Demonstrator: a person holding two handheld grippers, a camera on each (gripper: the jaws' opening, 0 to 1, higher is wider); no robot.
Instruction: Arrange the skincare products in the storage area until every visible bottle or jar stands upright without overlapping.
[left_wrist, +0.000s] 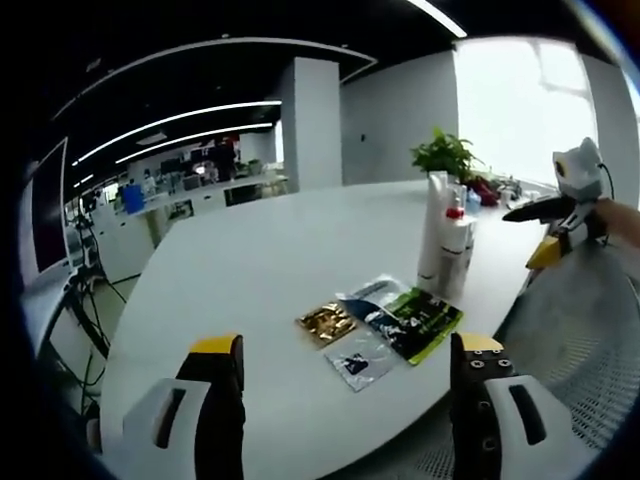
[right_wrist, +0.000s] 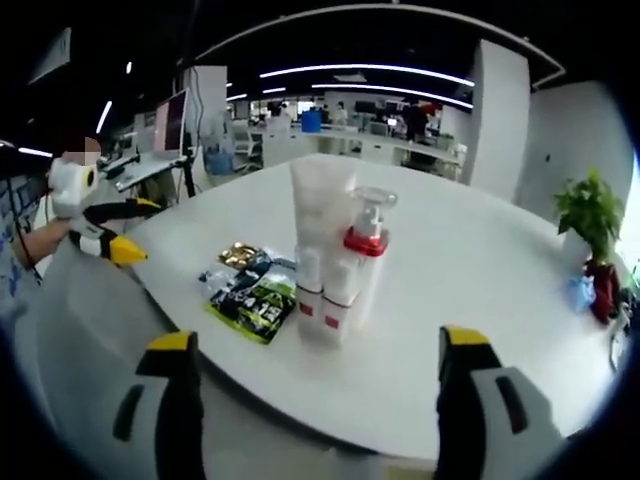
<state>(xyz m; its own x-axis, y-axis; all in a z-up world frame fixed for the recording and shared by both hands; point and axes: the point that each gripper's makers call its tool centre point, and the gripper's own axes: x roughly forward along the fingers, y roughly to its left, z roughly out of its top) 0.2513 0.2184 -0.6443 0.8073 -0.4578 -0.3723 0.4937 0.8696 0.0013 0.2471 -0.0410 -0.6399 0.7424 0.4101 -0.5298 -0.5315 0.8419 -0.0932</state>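
Holding both my tongs, the left gripper (left_wrist: 345, 375) and right gripper (right_wrist: 315, 370), with jaws apart and empty above the white table (right_wrist: 480, 260). The bottles (right_wrist: 335, 265) stand upright, clustered touching (pump bottle included), just beside the flat sachets (left_wrist: 385, 325).

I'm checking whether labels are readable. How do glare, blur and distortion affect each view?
Left gripper view: the window is blown out white, the bottles are small and soft, and the table edge bows. Right gripper view: the bottles are closer yet blurry, the sachets print is unreadable, and ceiling lights curve.
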